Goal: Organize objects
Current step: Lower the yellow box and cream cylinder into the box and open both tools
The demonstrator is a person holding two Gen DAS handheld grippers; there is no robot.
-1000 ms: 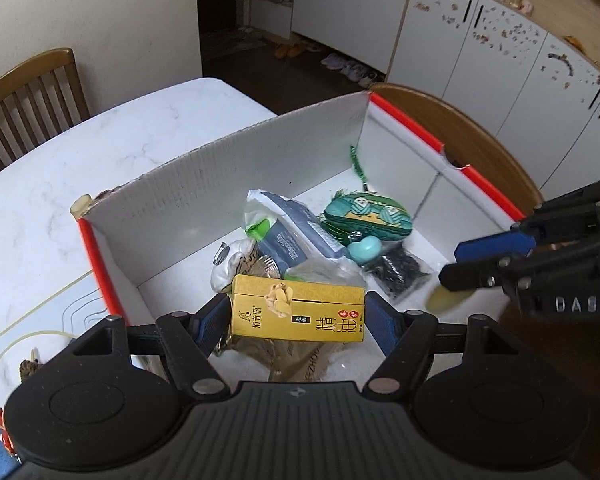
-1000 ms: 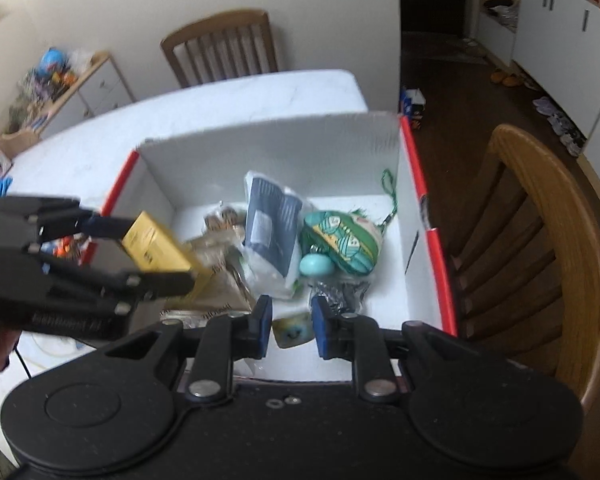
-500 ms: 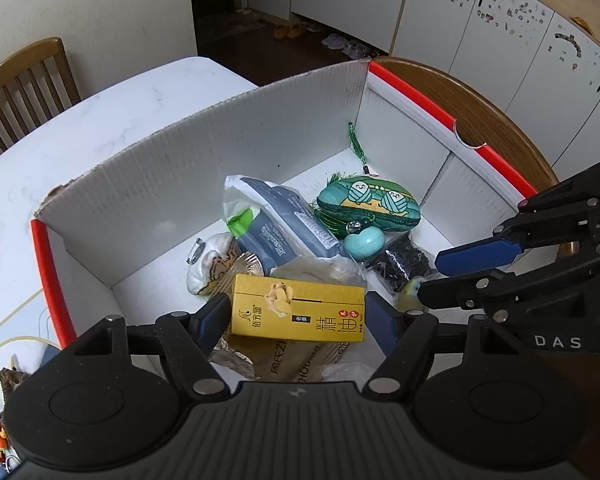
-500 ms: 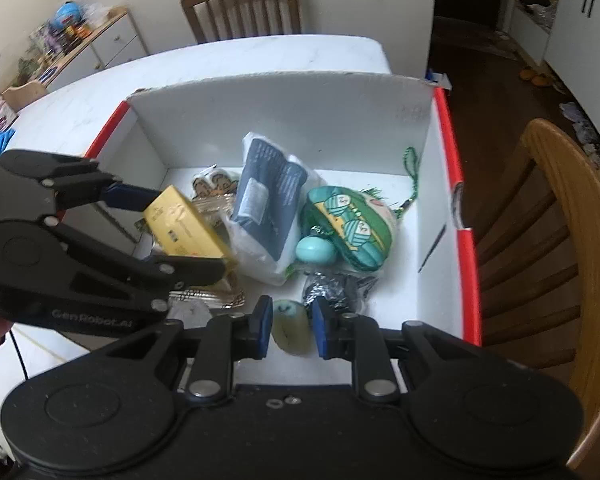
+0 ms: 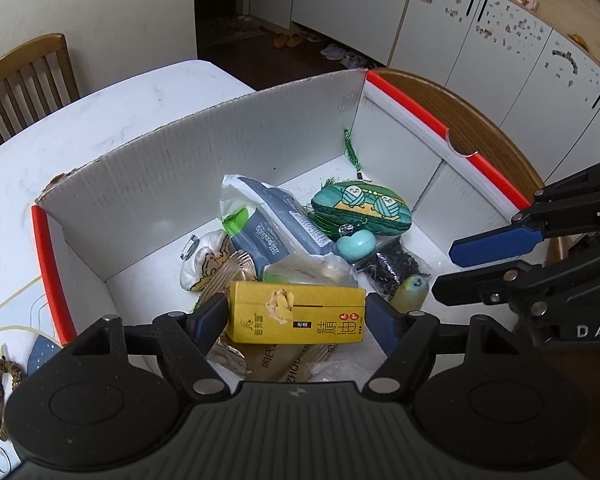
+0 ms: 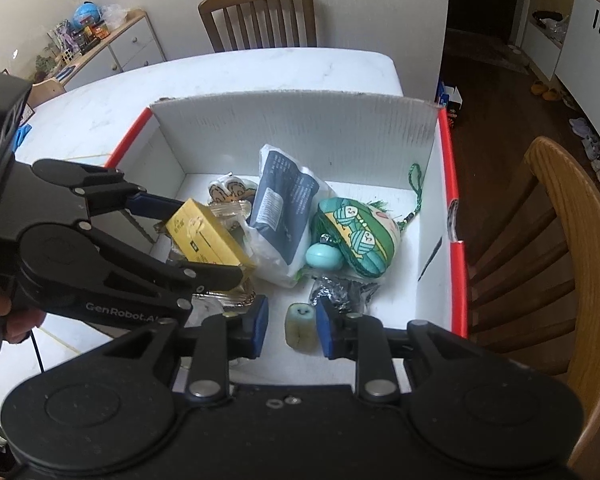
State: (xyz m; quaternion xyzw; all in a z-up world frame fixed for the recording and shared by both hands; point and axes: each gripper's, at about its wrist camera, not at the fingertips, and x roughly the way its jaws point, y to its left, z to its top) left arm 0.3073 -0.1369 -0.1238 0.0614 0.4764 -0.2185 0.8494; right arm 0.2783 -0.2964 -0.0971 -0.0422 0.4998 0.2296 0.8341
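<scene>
A white storage box with red rims [image 5: 52,264] [image 6: 300,132] stands on the table and holds several items. My left gripper [image 5: 296,312] [image 6: 208,236] is shut on a yellow carton [image 5: 296,314] [image 6: 204,236], held by its ends just above the items. My right gripper [image 6: 290,320] [image 5: 448,270] hangs over the box's near right corner, and its jaws are opening. Between them stands a small green toy with a smiling face [image 6: 300,326] [image 5: 410,296], with a gap on each side. The toy rests low in the box beside a black bag [image 6: 340,288].
In the box lie a green pouch with yarn-ball figures [image 6: 356,236], a teal heart-shaped case [image 6: 324,256] and a blue-grey wipes pack [image 6: 284,208]. A wooden chair [image 6: 560,240] stands right of the box, another chair [image 6: 260,12] behind the white table [image 5: 100,120]. A hand [image 6: 4,316] holds the left gripper.
My right gripper's jaws have parted and no longer press on the green toy, and it has rolled a little. The left gripper still holds the yellow carton in about the same place.
</scene>
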